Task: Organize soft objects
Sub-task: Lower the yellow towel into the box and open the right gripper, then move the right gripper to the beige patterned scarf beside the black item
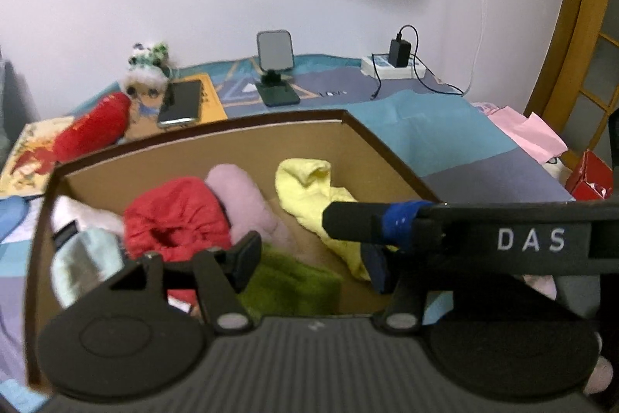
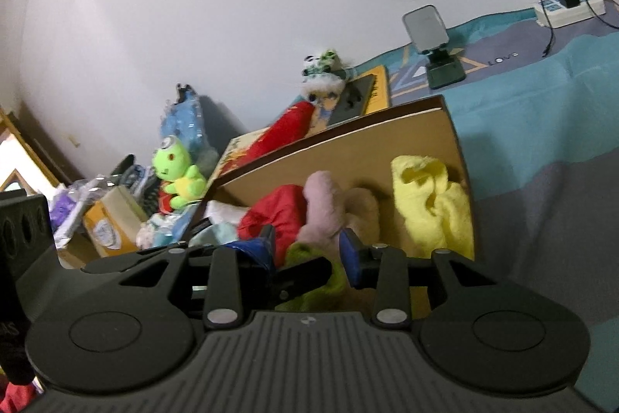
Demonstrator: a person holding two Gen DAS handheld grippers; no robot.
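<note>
An open cardboard box [image 1: 363, 138] on the bed holds a red garment [image 1: 174, 215], a pink plush piece [image 1: 240, 196], a yellow cloth [image 1: 305, 188], a green cloth [image 1: 290, 281] and a pale blue and white item [image 1: 85, 250]. My left gripper [image 1: 313, 262] hangs open over the box, with the green cloth lying below its gap and not pinched. My right gripper [image 2: 309, 250] stands narrowly open above the pile. Pink plush [image 2: 321, 204] and green cloth [image 2: 305, 254] show through its gap. Seen from the side, its finger [image 1: 359, 223] crosses in front of the yellow cloth.
Beyond the box lie a red plush [image 1: 96, 130], a small panda toy [image 1: 145, 64], a phone [image 1: 182, 103], a phone stand [image 1: 274, 64] and a power strip with charger [image 1: 394, 64]. A green plush [image 2: 178, 177] and cluttered boxes [image 2: 108, 219] sit to the left. Pink fabric [image 1: 530, 134] lies at the right.
</note>
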